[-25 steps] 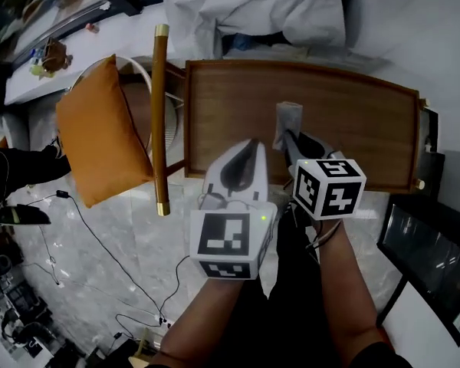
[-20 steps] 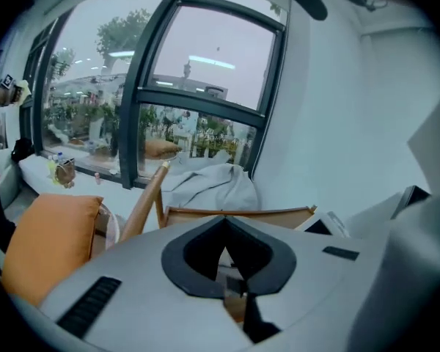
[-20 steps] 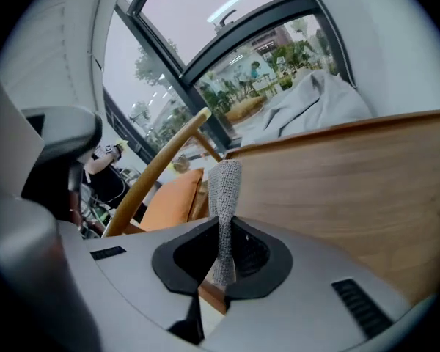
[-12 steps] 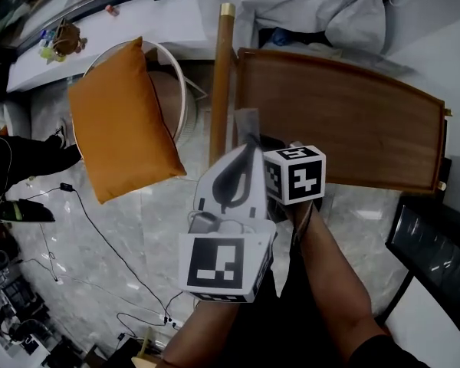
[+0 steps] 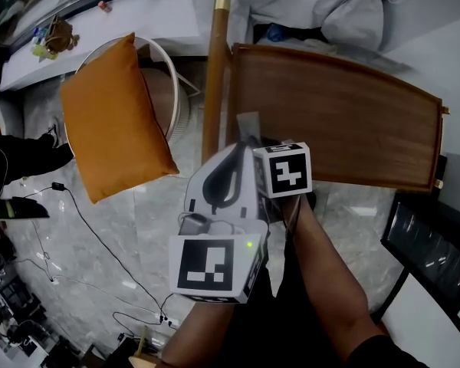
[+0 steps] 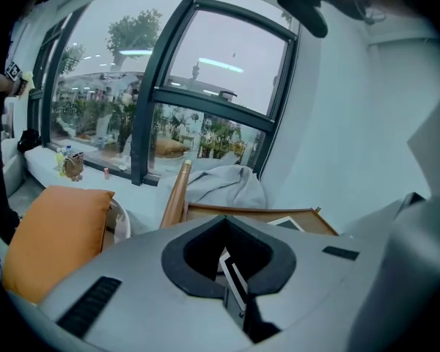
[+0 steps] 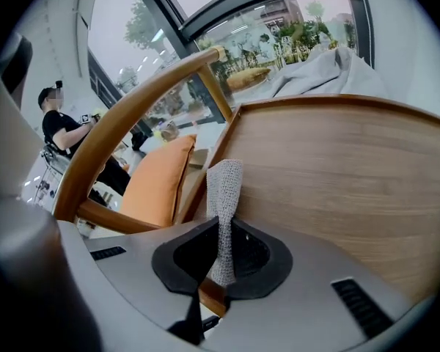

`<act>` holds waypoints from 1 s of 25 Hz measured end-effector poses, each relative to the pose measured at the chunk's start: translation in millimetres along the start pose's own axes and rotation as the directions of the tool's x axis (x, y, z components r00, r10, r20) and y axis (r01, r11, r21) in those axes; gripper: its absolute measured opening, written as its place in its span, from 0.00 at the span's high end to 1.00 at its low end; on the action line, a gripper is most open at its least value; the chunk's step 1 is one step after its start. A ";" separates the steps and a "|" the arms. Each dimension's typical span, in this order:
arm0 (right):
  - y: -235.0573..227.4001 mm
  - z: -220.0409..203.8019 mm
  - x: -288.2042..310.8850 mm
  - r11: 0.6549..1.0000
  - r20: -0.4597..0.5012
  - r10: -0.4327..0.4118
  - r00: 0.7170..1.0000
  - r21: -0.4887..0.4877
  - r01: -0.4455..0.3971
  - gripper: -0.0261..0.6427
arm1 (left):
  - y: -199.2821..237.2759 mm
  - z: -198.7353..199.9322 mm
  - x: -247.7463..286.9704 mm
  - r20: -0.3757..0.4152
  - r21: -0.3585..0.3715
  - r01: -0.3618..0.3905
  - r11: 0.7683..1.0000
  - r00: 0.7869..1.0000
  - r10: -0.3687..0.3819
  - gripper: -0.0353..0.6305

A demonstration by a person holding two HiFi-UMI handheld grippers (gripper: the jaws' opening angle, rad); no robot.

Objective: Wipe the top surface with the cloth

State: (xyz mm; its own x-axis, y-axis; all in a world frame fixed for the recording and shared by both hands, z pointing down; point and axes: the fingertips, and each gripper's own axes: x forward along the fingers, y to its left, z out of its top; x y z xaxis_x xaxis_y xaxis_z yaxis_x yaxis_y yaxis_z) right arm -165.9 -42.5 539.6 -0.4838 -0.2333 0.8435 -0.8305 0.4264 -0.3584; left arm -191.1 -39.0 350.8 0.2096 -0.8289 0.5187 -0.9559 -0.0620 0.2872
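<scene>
Head view, entries by size.

1. Brown wooden worktop [image 5: 345, 106], rectangular with a raised rim, lying far and to the right. Its surface is bare, and it is the face to be wiped.
2. Orange fabric cushion [image 5: 111, 121], at the left, well apart from the worktop.
3. Curved wooden chair rail [image 5: 213, 67], brass-capped, just beside the worktop's left edge.
4. Grey left tool [image 5: 244, 153], by the worktop's near-left corner. Its jaws are together with nothing between them.
5. Grey right tool [image 7: 218, 266], jaws clamped on item 6.
6. Grey mesh cloth [image 7: 224, 189], a narrow strip standing up from the right tool's jaws at the worktop's near-left corner. Contact with the wood cannot be told. Judged light, soft and limp, apt to bunch. Best pinched at one end, as here, leaving the free end to lie flat.
</scene>
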 end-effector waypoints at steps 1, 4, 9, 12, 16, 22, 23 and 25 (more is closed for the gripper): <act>-5.0 -1.2 -2.5 1.000 -0.006 -0.011 1.000 -0.001 0.011 0.91 | -4.4 -1.5 1.7 -0.002 0.001 0.009 1.000 1.000 -0.009 0.93; -24.1 -5.4 -13.7 0.999 -0.017 -0.044 0.999 -0.009 0.044 0.91 | -21.2 -7.9 7.6 -0.012 0.008 0.035 0.999 0.999 -0.035 0.93; -80.3 -13.5 -41.5 0.994 0.000 -0.110 0.994 0.015 0.110 0.91 | -54.3 -19.3 23.0 -0.029 0.032 0.072 0.997 0.997 -0.071 0.93; -123.2 -21.2 -64.4 0.986 0.006 -0.160 0.987 0.051 0.159 0.91 | -76.6 -28.0 35.7 -0.045 0.056 0.086 0.995 0.995 -0.084 0.93; -182.5 -34.2 -98.7 0.970 0.015 -0.224 0.974 0.100 0.221 0.91 | -110.9 -41.3 53.6 -0.076 0.066 0.120 0.991 0.991 -0.115 0.93; -256.4 -54.9 -145.3 0.947 0.029 -0.289 0.957 0.159 0.281 0.91 | -173.0 -60.6 78.3 -0.115 0.093 0.173 0.981 0.980 -0.162 0.93; -266.7 -58.9 -152.2 0.942 0.029 -0.298 0.954 0.170 0.289 0.91 | -183.2 -64.5 82.5 -0.124 0.097 0.183 0.978 0.977 -0.171 0.93; -287.1 -65.1 -165.2 0.934 0.033 -0.316 0.948 0.187 0.305 0.91 | -202.9 -71.8 91.4 -0.140 0.104 0.202 0.974 0.972 -0.187 0.93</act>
State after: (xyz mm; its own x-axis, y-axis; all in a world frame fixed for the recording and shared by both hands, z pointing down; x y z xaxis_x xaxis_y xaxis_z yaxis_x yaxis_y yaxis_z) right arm 170.4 -69.4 529.3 -0.2055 -0.3852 0.8997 -0.9746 0.1639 -0.1525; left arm 36.8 -62.2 397.8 0.4114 -0.7163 0.5636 -0.9098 -0.2856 0.3011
